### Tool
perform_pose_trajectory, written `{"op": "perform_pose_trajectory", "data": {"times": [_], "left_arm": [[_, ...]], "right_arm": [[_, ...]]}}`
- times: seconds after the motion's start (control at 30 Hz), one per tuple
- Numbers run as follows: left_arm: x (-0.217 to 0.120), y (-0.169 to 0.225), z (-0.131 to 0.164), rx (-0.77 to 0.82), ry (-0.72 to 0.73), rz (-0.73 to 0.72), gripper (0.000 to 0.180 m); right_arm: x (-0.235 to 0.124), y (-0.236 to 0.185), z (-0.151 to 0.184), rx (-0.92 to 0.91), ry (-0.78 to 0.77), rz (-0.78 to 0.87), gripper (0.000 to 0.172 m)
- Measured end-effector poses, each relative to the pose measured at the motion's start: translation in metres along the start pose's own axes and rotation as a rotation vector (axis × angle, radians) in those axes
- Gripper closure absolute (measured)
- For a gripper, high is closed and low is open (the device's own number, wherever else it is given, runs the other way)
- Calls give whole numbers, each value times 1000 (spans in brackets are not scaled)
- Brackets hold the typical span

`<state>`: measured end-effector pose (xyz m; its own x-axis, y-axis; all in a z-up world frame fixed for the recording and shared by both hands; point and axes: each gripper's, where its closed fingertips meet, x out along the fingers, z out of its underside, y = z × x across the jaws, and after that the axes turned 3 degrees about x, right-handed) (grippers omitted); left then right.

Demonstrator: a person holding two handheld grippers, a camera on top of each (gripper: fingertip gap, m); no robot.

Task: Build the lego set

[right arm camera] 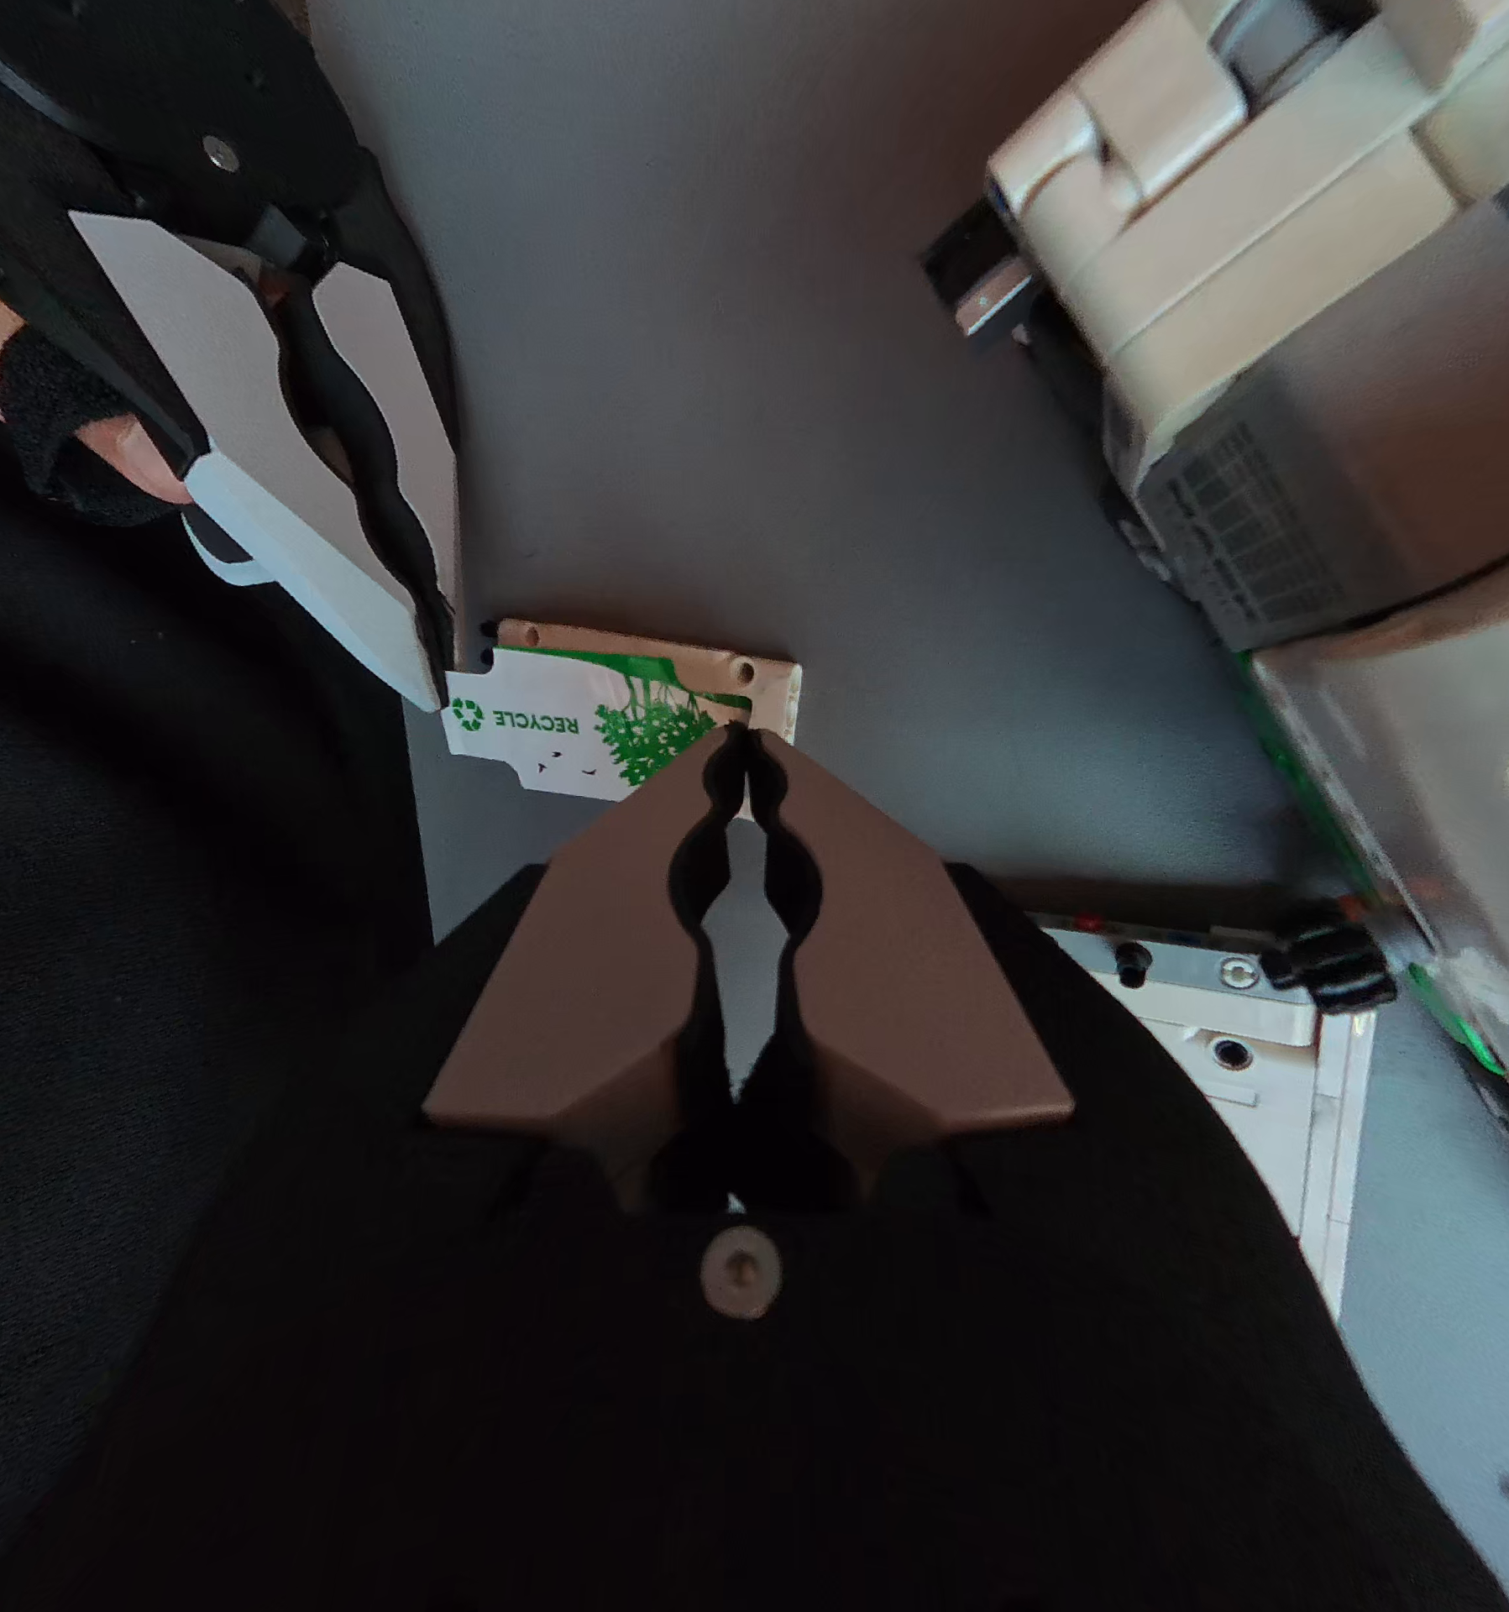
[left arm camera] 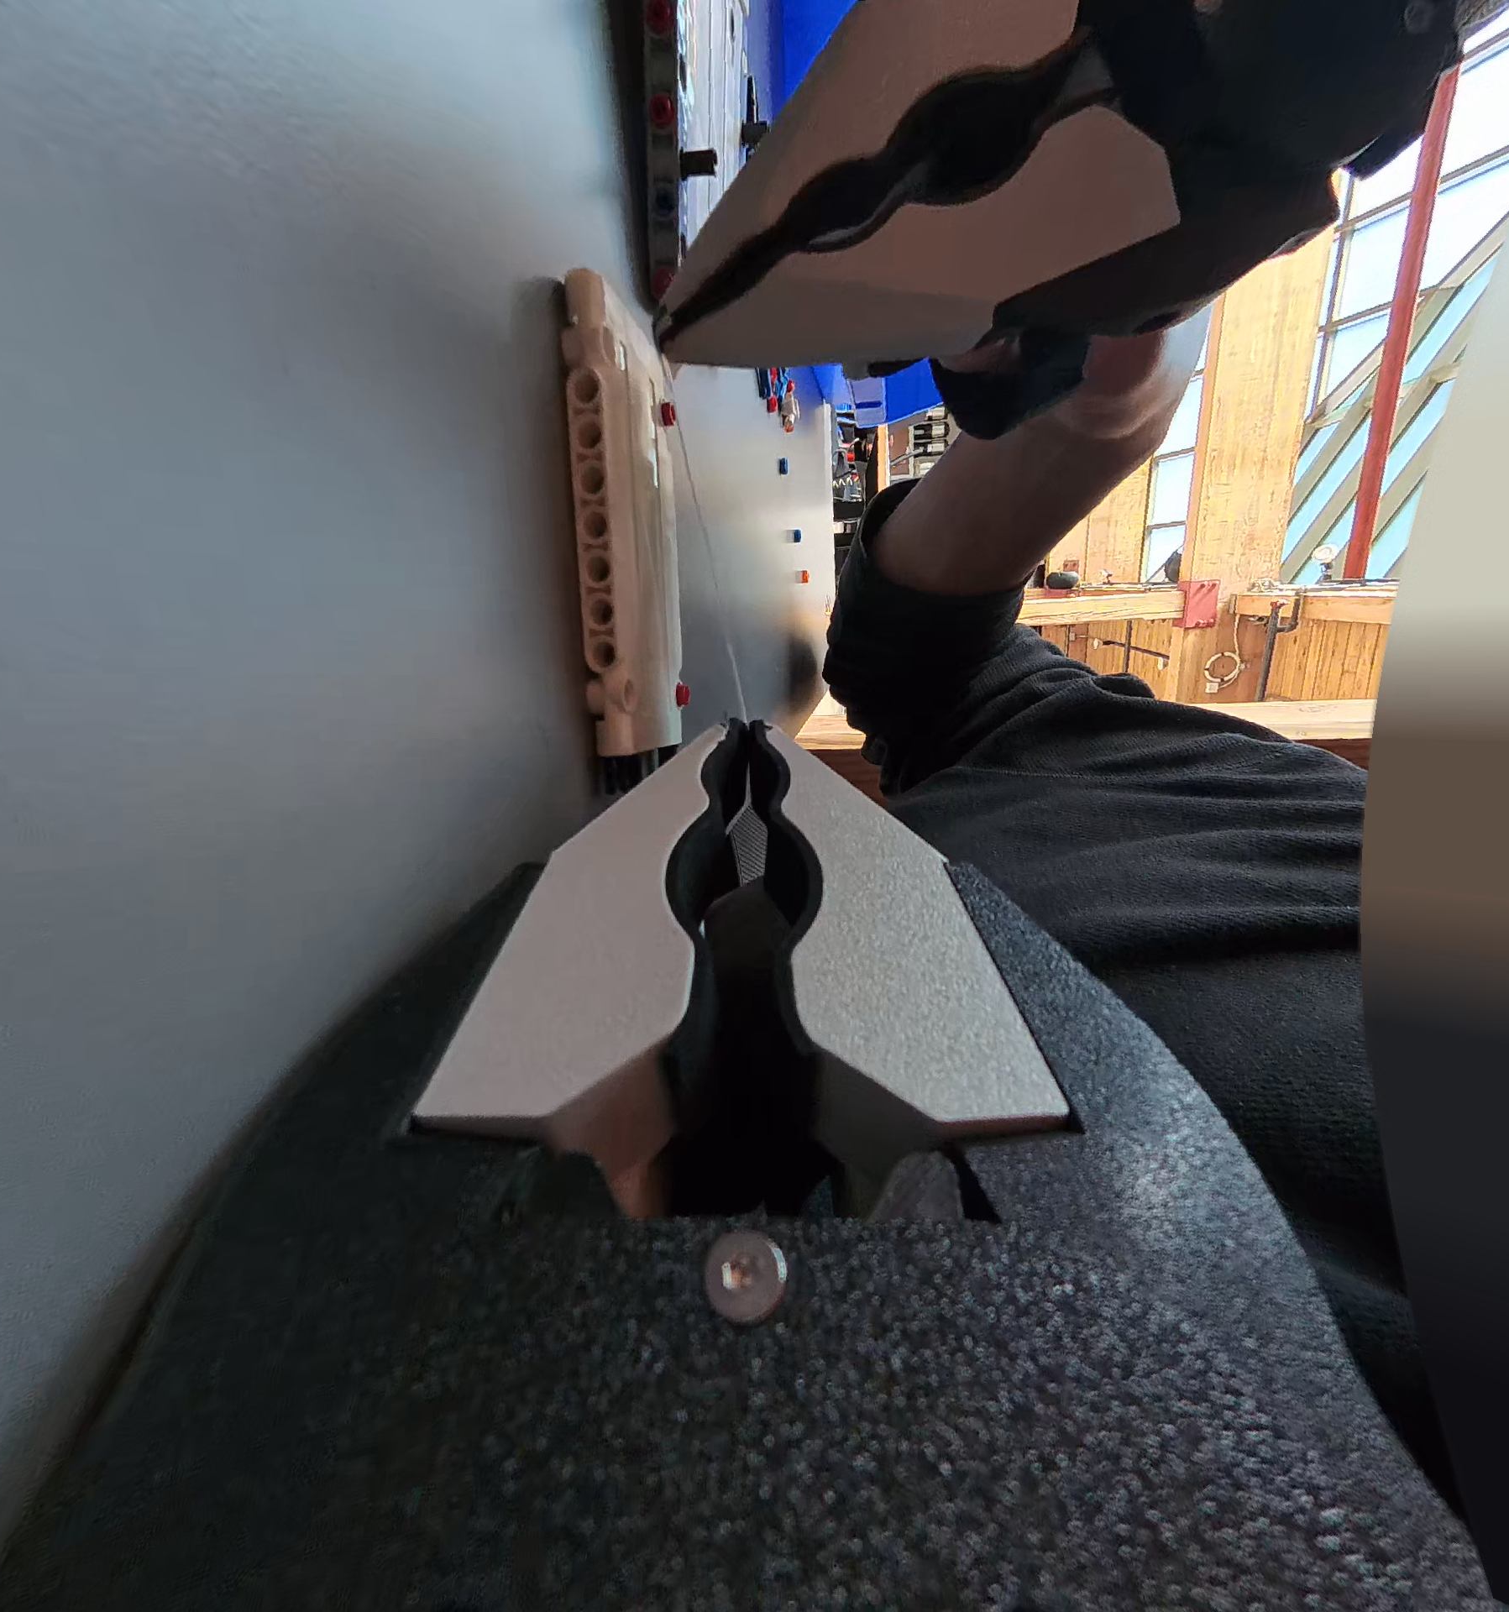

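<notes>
Your two grippers are built alike: each has a coarse-grained black housing, with one round silver screw (left arm camera: pixel 745 1275) set in the middle just behind the finger slot. The left gripper (left arm camera: pixel 746 724) and the right gripper (right arm camera: pixel 740 729) each carry two broad, flat, pale wedge-shaped fingers (left arm camera: pixel 593 951) that taper to a narrow tip. Black rubbery pads with wavy, scalloped edges line the inner faces. A strip of fine grey ribbing shows between the left pads. You wear a black long sleeve (left arm camera: pixel 1108 837) with a ribbed cuff, and black fingerless gloves (right arm camera: pixel 44 410).
</notes>
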<state>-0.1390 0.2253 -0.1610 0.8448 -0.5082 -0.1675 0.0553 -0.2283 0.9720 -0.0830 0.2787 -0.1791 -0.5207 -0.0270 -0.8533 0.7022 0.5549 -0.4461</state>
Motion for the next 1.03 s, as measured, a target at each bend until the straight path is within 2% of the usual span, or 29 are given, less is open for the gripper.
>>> {"op": "perform_pose_trajectory", "data": {"times": [0.8, 1.03], "left_arm": [[0, 0, -2, -4, -3, 13, 180], [0, -1, -1, 5, -9, 0, 180]], "right_arm": [[4, 2, 1, -14, -57, 30, 172], [5, 3, 2, -111, -65, 119, 172]]}}
